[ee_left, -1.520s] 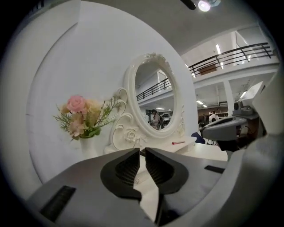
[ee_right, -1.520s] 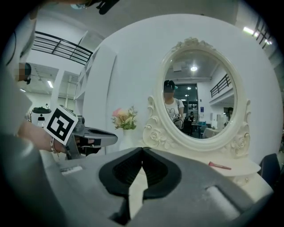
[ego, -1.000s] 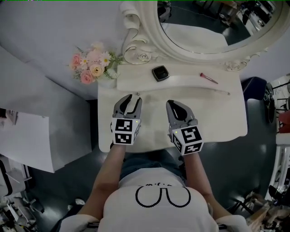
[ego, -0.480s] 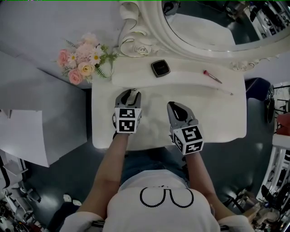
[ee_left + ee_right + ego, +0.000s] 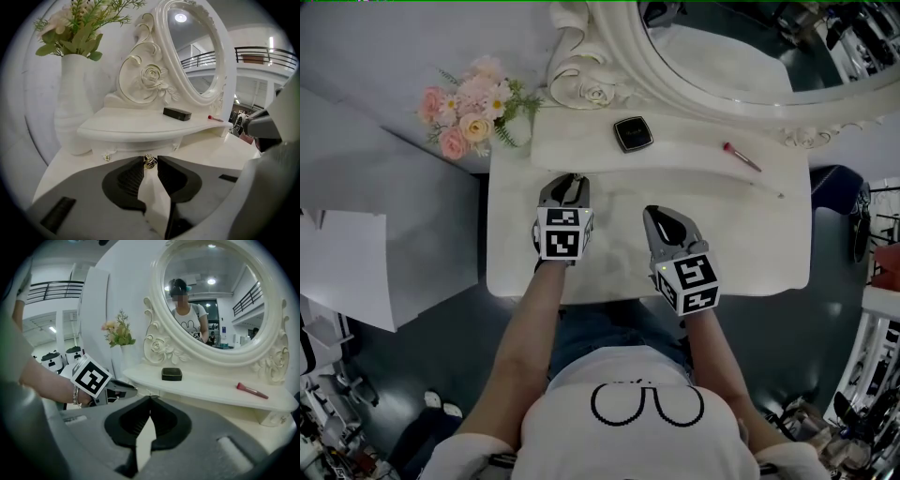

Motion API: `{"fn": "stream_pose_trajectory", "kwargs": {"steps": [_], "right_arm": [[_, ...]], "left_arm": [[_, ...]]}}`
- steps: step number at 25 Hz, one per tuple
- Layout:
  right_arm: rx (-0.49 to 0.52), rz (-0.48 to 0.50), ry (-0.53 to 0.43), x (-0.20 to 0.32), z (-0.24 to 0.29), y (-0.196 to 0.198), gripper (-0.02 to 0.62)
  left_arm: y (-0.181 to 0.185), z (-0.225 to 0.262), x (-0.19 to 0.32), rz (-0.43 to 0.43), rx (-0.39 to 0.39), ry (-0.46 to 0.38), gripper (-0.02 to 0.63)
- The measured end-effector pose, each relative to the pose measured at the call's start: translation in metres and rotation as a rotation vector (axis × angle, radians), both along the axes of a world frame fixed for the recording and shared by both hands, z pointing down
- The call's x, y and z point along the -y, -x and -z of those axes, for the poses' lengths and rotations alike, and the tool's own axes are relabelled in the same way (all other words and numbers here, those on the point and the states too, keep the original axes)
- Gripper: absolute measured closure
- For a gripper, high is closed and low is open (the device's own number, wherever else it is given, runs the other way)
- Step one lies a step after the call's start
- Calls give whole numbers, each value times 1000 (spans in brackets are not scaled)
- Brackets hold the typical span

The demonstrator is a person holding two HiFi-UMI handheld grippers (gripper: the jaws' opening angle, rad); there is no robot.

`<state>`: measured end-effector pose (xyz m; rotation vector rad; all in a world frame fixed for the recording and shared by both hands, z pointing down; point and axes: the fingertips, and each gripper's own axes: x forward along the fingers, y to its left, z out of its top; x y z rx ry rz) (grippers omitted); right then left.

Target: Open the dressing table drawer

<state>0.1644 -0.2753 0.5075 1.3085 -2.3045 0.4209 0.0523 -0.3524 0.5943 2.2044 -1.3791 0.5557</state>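
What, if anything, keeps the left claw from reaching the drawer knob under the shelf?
Probably yes, it can reach: nothing blocks it. The knob sits right at the tips of the left claw, whose jaws are closing around it.

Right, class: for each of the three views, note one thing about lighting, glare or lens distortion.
Head view: soft, even light, only faint shadows on the dressing table. Left gripper view: strong fisheye bend and black corners; a ceiling lamp glares in the mirror. Right gripper view: the same round frame with dark corners; there the mirror shows lamps as small bright spots.
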Motion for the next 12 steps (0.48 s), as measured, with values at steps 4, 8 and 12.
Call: {"fn": "stream_pose_trajectory", "kwargs": {"steps": [4, 8, 12], "right_arm": [[0, 16, -14, -3, 7, 0, 595], [1, 26, -20, -6, 10, -1, 595], [1, 38, -26, -10, 14, -1, 595]], "left_arm": [[-1, 0, -12, -4, 3, 11, 517], [-1, 1, -29, -1, 3, 20, 517], [-1, -1, -44, 3, -6, 29, 517]]}}
